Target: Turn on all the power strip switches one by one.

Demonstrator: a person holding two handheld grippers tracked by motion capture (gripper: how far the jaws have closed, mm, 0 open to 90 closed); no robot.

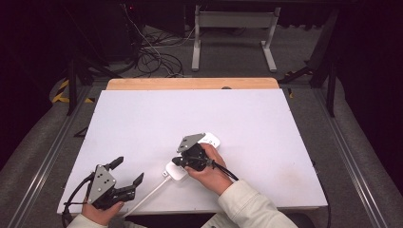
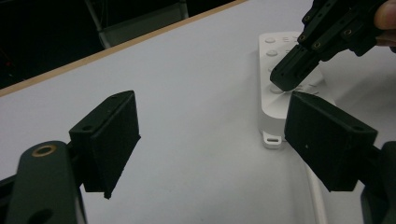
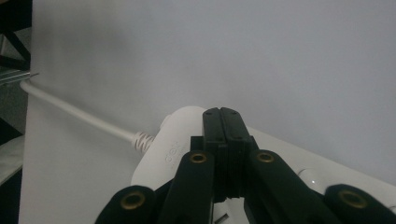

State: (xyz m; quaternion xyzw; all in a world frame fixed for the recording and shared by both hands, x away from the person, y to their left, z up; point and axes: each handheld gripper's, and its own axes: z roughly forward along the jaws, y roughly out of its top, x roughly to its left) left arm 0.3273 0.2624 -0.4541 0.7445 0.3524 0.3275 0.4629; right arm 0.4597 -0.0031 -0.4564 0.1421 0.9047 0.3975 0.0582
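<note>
A white power strip lies on the white table, its white cable running off the near edge. My right gripper is shut with nothing between its jaws, and a hand holds it over the strip. In the left gripper view, the right gripper's tip rests on a round button on top of the power strip. In the right gripper view, the right gripper points at the cable end of the strip. My left gripper stands open at the front left, apart from the strip, and its jaws hold nothing.
A wooden strip borders the table's far edge. Beyond it stand a white desk frame and loose cables on the floor. Metal rails run along both sides of the table.
</note>
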